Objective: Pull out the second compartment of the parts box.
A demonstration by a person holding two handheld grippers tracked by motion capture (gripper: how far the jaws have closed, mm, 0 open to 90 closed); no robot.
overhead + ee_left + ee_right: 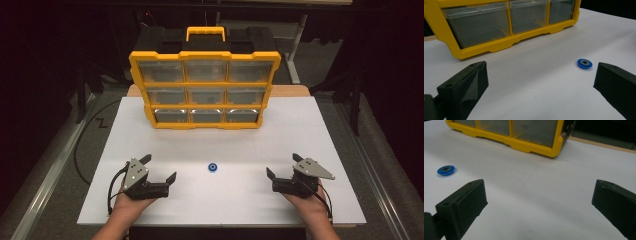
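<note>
A small blue ring with a dark centre (213,167) lies flat on the white table top (220,145), between the two hands. It lies ahead and to the right in the left gripper view (584,63) and far left in the right gripper view (446,170). My left gripper (159,169) rests at the near left, open, with nothing between its jaws. My right gripper (283,166) rests at the near right, open and holding nothing. A yellow and black organizer case (205,85) with clear drawers stands upright at the far middle of the table.
The case's bottom drawers (477,23) face me, all pushed in; its yellow handle (205,32) is on top. The table's near edge (220,223) runs just behind the hands. Dark floor and metal rails (50,170) surround the table.
</note>
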